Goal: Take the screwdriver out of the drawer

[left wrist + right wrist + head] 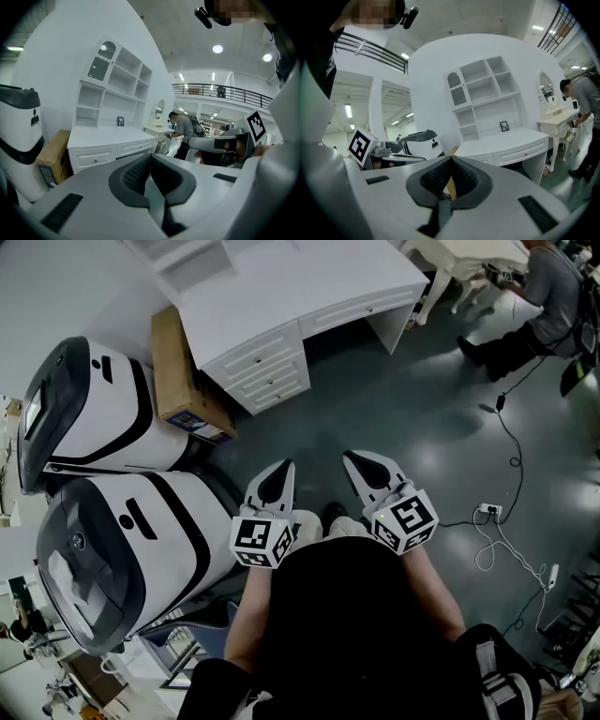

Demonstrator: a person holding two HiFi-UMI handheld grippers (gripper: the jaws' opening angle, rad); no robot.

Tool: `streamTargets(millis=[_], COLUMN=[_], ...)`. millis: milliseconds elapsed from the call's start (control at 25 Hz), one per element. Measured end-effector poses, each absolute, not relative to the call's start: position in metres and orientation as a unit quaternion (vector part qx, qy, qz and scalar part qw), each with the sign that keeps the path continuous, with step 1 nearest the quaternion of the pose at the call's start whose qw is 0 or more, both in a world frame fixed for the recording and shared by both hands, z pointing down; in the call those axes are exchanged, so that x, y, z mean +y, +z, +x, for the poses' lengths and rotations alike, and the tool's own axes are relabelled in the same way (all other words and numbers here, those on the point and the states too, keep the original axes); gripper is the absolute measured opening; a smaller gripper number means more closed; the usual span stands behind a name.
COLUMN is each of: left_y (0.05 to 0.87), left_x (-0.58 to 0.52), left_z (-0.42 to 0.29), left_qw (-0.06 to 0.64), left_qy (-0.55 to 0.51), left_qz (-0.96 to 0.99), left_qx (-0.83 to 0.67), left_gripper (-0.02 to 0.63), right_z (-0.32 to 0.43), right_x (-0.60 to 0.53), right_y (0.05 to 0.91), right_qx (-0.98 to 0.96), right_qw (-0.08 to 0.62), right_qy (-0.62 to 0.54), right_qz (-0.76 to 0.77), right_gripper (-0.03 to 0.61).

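Note:
No screwdriver is visible in any view. The white desk (281, 306) stands across the floor ahead of me, and its drawers (267, 367) all look closed. I hold both grippers close to my waist, far from the desk. My left gripper (280, 466) is shut with nothing between its tips, and my right gripper (353, 458) is shut and empty too. In the left gripper view, the left gripper (150, 155) points toward the desk (108, 138) and its drawers (96, 158). The right gripper (451, 159) faces the same desk (511, 138) in the right gripper view.
A cardboard box (178, 371) leans at the desk's left end. Two big white-and-black machines (94, 409) (122, 549) stand at my left. A person (544, 296) works at another table at the far right. Cables and a power strip (489, 512) lie on the floor to the right.

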State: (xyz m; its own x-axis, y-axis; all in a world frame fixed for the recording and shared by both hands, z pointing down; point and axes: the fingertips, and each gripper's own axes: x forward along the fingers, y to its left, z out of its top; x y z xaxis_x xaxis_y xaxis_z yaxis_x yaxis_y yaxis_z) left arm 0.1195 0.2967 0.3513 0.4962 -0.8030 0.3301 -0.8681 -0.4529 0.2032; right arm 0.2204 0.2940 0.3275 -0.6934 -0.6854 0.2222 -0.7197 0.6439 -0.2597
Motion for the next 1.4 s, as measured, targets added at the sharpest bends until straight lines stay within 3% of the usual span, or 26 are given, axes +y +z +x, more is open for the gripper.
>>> streamTargets(millis=[760, 1400], left_y=[0.381, 0.371], left_x=[0.207, 0.069], left_z=[0.093, -0.005], left_qw=[0.221, 0.212], left_qy=[0.107, 0.084], left_qz=[0.847, 0.849], left_qx=[-0.472, -0.477], left_gripper=[0.021, 0.021], right_z=[0.190, 0.080], right_x=[0.205, 0.058], right_y=[0.359, 0.377], right_qx=[-0.892, -0.899], right_qw=[0.066, 0.114], right_qy=[0.219, 0.214], right_qz=[0.390, 0.364], right_gripper=[0.018, 0.018])
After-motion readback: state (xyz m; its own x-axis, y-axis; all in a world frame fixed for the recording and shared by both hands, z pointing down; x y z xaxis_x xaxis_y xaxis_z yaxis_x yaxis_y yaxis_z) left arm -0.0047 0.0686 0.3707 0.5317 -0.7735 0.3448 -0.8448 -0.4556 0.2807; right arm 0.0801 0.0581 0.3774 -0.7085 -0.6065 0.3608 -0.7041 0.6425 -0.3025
